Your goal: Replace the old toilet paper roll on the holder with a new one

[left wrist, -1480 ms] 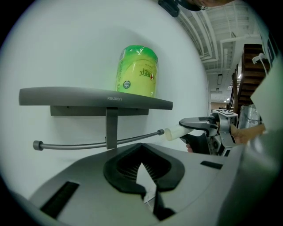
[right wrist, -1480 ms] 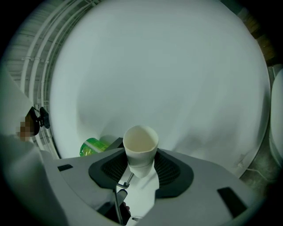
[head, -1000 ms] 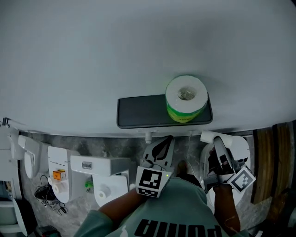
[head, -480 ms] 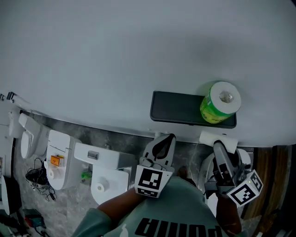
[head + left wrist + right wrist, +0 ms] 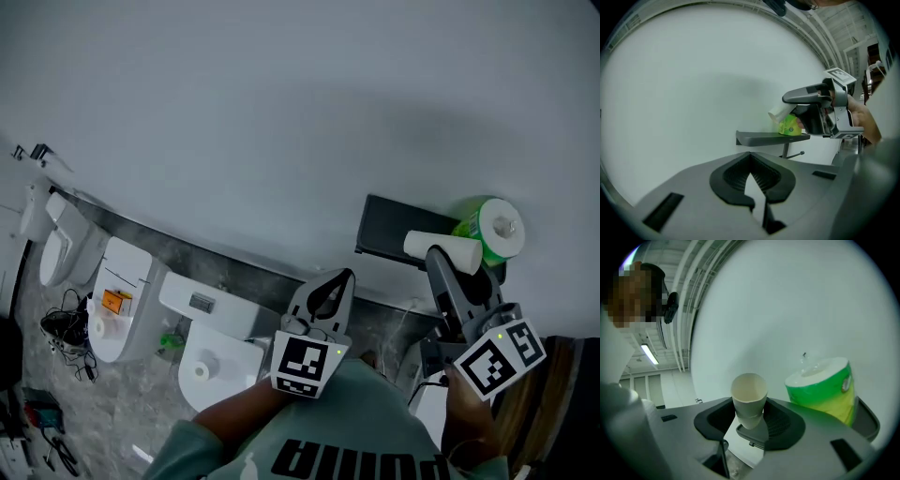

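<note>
White wall (image 5: 281, 112) fills most of the head view, with toilets (image 5: 122, 291) at lower left. At lower centre the left gripper (image 5: 339, 281) is pressed together on nothing. Right of it is a dark shelf (image 5: 384, 230); the rod (image 5: 793, 153) beneath looks bare, so I'd say the old roll is off. The right gripper (image 5: 437, 258) pinches an empty cardboard tube (image 5: 422, 244) just beside the green-wrapped new roll (image 5: 492, 230) on the shelf's right end. Discarding the tube and mounting the new roll remain.
</note>
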`<state>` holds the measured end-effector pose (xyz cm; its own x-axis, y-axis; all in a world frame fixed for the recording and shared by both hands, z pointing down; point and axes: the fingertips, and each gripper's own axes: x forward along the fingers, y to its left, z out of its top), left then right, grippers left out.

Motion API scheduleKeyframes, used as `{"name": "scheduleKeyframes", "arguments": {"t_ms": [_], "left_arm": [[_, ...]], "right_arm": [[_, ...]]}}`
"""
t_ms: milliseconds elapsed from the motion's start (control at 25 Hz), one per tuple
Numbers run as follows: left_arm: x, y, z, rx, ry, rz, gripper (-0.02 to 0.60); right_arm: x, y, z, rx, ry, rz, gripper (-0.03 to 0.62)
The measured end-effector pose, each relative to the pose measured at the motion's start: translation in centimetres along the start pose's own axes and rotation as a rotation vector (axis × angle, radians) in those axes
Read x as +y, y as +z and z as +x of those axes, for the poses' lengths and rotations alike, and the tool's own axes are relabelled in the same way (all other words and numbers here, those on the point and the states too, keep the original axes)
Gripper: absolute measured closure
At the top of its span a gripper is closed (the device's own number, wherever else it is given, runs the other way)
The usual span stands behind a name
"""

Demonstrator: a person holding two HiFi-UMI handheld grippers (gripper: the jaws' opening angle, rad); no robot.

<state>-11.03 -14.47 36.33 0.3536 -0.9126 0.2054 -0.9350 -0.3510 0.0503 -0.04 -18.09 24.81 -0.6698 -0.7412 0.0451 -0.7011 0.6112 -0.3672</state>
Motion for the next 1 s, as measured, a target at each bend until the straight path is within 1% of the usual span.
{"name": "scheduleKeyframes", "arguments": {"t_ms": [240, 440, 720, 880, 1000], "left_arm": [[2.1, 0.6, -0.3, -0.022, 0.034, -0.03, 0.578], [3.0, 1.0, 0.0, -0.04, 0.045, -0.05, 0.578], [4.2, 1.5, 0.8, -0.066, 0.056, -0.074, 0.577], [4.6, 1.6, 1.2, -0.074, 0.057, -0.086, 0.577], [4.9, 1.6, 1.4, -0.074, 0.063, -0.092, 0.577]], "right_arm": [[0.6, -0.2, 3.3, 0.096, -0.043, -0.101, 0.399], [0.6, -0.7, 5.2, 0.164, -0.064, -0.139, 0.399], [-0.2, -1.9, 7.2, 0.276, -0.095, -0.225, 0.399], [-0.4, -2.8, 7.9, 0.337, -0.096, -0.244, 0.399], [-0.4, -3.1, 8.3, 0.356, -0.094, -0.259, 0.399]]}}
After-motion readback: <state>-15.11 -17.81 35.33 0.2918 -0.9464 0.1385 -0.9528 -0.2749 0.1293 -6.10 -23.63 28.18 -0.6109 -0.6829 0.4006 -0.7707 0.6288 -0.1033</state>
